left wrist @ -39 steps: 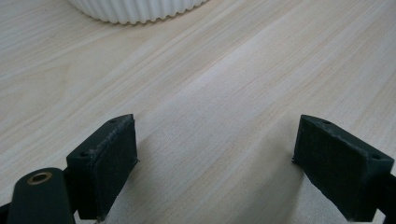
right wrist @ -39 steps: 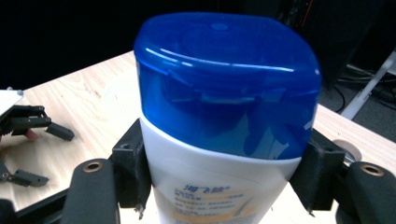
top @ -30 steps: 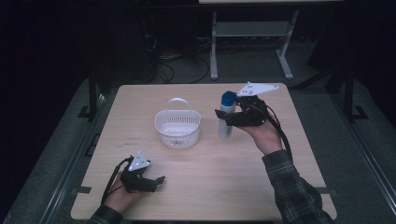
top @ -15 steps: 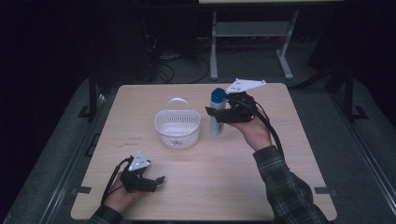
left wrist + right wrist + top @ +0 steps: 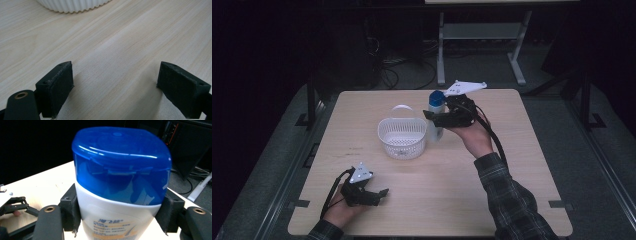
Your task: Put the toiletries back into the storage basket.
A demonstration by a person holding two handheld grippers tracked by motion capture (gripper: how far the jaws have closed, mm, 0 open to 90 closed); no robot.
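A white bottle with a blue cap [image 5: 435, 102] stands upright in my right gripper [image 5: 433, 119], just right of the white basket [image 5: 402, 138]. In the right gripper view the bottle [image 5: 120, 177] sits between the two black pads, and the right gripper [image 5: 120, 213] is shut on its white body below the cap. Near the table's front left, my left gripper [image 5: 377, 194] rests low in the person's hand. Its jaws stand wide apart over bare wood in the left gripper view, where the left gripper [image 5: 115, 82] holds nothing.
The ribbed wall of the basket [image 5: 72, 5] lies ahead of the left gripper. The wooden table [image 5: 522, 165] has free room at the right and front. A metal stand [image 5: 477, 35] and cables are on the dark floor beyond the table.
The right gripper has carried the bottle leftward, from the table's right middle to just beside the basket. The left gripper has stayed in place.
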